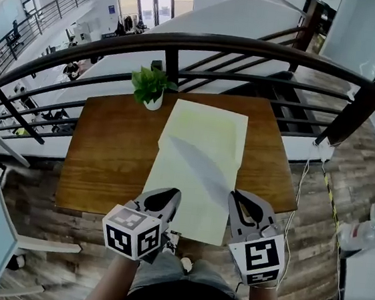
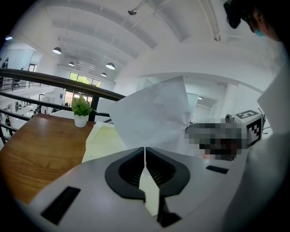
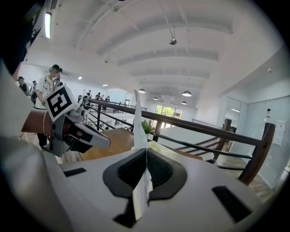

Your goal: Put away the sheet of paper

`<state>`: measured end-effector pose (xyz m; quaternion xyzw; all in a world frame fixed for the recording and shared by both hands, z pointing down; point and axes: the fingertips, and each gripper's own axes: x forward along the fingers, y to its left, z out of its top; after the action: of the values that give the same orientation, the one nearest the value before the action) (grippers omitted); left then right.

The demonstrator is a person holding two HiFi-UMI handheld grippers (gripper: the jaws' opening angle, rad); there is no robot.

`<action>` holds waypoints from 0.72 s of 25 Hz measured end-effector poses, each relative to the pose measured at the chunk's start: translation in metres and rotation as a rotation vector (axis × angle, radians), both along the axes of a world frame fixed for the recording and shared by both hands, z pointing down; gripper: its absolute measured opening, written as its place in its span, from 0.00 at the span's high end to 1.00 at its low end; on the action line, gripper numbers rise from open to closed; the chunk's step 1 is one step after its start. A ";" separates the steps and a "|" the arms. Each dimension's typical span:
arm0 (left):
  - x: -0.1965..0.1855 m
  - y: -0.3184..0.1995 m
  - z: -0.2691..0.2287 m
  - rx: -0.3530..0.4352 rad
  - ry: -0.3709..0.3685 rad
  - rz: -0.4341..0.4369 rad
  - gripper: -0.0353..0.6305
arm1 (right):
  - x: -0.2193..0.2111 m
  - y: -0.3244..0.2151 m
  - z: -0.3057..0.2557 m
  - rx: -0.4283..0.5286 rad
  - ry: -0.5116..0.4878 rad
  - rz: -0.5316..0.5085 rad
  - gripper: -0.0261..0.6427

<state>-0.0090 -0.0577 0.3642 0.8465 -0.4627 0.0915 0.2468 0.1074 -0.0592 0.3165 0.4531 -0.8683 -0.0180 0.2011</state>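
Left gripper (image 1: 167,197), right gripper (image 1: 241,202) clench sheet of paper (image 1: 204,148), lower centre.
Diverging pulls might tear it; grip seems shallow.

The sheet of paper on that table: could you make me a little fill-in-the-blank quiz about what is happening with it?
1. The far end of the sheet of paper rests on a table made of ____.
2. At the table's far edge, beside the sheet, a white pot holds a green ____.
3. The left gripper and the right gripper each have their jaws ____ on the sheet's near edge.

Missing words: wood; plant; shut
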 end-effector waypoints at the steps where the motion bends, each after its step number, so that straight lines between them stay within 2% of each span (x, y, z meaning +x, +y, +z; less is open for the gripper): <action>1: -0.002 -0.006 0.000 -0.001 0.001 0.004 0.91 | -0.001 -0.006 -0.001 0.001 0.003 0.007 0.92; 18: -0.037 -0.095 0.010 -0.041 0.007 0.097 0.91 | -0.011 -0.102 0.006 0.011 0.087 0.148 0.92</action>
<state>-0.0458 -0.1530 0.3739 0.8629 -0.4185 0.1100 0.2611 0.0965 -0.1613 0.3220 0.5160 -0.8226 -0.0275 0.2372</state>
